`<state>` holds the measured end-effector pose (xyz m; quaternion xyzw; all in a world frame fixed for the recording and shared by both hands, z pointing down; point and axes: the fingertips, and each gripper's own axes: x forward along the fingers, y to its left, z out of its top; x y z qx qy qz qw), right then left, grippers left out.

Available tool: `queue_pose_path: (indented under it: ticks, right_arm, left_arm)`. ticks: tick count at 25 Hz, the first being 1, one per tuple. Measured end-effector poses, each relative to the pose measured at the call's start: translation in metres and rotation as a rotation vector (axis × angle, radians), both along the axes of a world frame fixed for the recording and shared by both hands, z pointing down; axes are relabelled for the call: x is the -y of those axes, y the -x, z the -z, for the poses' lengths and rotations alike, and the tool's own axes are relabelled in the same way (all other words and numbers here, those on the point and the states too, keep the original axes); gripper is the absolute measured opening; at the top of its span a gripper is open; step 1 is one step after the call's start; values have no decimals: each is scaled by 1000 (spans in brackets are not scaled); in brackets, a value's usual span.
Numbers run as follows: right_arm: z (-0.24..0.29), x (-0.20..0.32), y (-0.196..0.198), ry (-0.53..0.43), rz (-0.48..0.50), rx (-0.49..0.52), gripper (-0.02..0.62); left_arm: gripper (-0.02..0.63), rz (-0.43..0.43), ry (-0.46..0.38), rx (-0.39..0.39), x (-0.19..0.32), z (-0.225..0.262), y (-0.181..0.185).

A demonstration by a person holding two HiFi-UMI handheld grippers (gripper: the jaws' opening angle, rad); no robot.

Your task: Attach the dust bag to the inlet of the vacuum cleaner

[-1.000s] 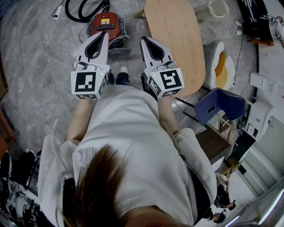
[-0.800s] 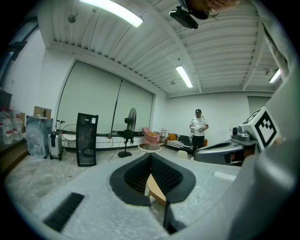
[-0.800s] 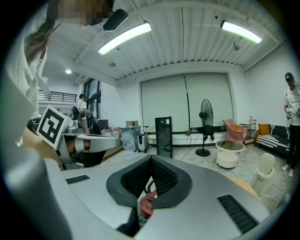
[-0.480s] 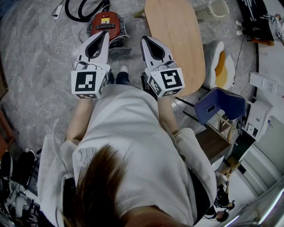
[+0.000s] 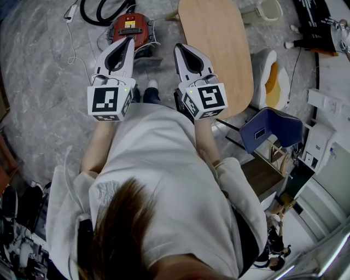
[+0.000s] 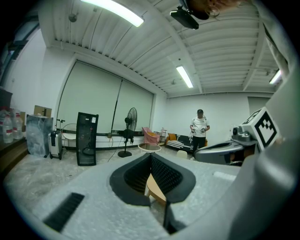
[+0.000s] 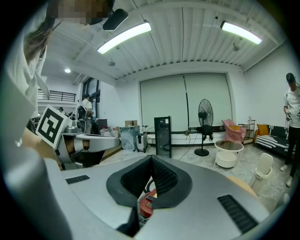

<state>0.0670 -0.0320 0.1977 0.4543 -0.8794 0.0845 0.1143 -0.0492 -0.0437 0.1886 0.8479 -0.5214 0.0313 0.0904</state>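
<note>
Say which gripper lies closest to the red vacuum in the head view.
The left gripper; its tips overlap the vacuum, while the right gripper borders the wooden table.

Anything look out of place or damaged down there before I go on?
Nothing spilled or broken shows. The red vacuum cleaner sits on the floor with a black hose and a white cable lying loose beside it. Both the left gripper and right gripper are shut and empty; I can't pick out a dust bag.
</note>
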Motion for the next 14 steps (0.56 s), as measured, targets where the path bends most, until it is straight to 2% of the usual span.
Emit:
queue_pose_path:
  ticks: [14]
  right_arm:
    - [1, -1, 0, -2, 7, -4, 2]
  left_arm:
    - [17, 0, -3, -2, 0, 2, 0]
